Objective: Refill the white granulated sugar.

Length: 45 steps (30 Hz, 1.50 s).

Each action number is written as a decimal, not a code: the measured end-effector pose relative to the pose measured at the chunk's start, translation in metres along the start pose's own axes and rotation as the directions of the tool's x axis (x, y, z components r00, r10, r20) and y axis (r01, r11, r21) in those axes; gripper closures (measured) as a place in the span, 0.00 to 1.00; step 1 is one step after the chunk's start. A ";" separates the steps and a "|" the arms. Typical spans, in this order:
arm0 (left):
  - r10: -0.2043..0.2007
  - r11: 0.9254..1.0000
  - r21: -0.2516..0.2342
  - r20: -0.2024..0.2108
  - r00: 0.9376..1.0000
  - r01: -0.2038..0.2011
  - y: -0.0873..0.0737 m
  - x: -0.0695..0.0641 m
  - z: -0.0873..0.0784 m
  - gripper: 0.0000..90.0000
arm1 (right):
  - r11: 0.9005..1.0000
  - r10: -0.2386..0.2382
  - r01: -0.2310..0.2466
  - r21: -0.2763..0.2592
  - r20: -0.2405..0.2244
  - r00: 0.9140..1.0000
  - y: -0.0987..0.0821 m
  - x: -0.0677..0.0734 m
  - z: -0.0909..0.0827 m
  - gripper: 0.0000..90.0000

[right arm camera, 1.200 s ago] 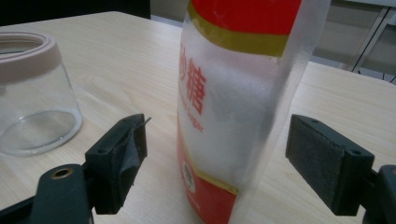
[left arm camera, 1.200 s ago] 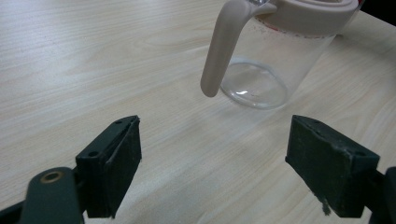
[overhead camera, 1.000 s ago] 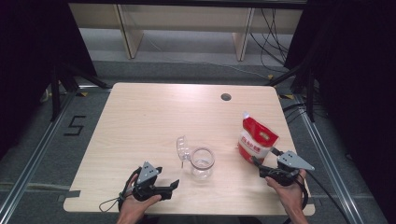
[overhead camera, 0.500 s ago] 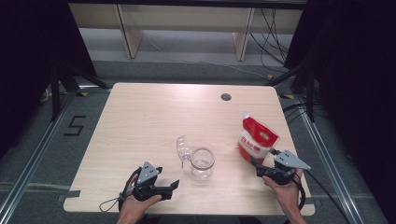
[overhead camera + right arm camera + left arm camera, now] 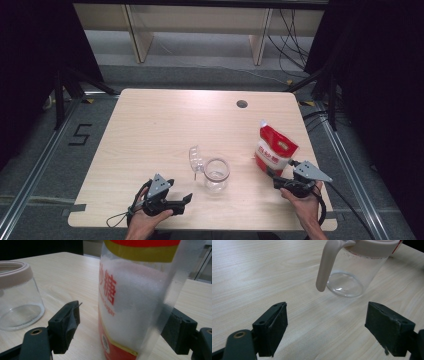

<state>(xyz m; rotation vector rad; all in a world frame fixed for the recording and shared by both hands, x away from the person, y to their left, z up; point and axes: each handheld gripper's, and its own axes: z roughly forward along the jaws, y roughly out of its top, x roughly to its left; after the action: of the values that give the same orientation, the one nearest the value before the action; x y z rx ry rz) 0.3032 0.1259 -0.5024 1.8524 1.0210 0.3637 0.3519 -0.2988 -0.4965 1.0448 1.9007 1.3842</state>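
We keep the right gripper [image 5: 120,327] fingers spread around the standing sugar bag [image 5: 274,146] near the table's right edge, ready to pinch; the left gripper [image 5: 329,325] fingers, also spread, face the empty jar [image 5: 216,174].

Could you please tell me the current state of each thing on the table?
Sugar bag: upright, sealed, standing between the open jaws.
Glass jar: upright, empty, lid flipped open.
Left hand-held gripper: open, empty.
Right hand-held gripper: open around the bag's base.
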 end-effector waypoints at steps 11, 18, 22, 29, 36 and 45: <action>0.020 1.000 -0.005 0.002 1.000 -0.020 0.000 -0.001 0.000 0.19 | 1.000 0.006 -0.006 0.005 0.005 1.000 -0.001 0.001 0.005 0.24; 0.017 1.000 -0.007 0.005 1.000 -0.017 -0.001 -0.001 0.000 0.19 | 1.000 -0.020 0.020 -0.020 0.004 1.000 -0.001 -0.006 0.012 0.24; 0.019 1.000 -0.002 0.002 1.000 -0.019 -0.001 0.000 0.000 0.19 | 1.000 -0.001 0.001 -0.011 -0.011 1.000 -0.001 -0.011 0.014 0.24; 0.011 1.000 -0.001 0.004 1.000 -0.011 -0.002 -0.001 -0.001 0.20 | 1.000 -0.013 0.012 -0.018 -0.020 1.000 -0.002 -0.016 0.020 0.23; 0.013 1.000 0.000 0.008 1.000 -0.013 -0.002 -0.001 -0.001 0.20 | 0.999 -0.014 0.014 -0.043 0.006 1.000 -0.003 -0.014 0.024 0.24; 0.009 1.000 0.000 0.013 1.000 -0.009 -0.002 -0.001 -0.001 0.20 | 0.999 -0.034 0.034 -0.043 -0.003 0.999 -0.003 -0.017 0.027 0.24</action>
<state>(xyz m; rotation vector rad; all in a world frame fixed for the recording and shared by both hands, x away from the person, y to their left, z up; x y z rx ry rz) 0.3010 0.1258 -0.5039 1.8576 1.0035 0.3568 0.3814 -0.2999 -0.5080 0.9855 1.8753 1.4025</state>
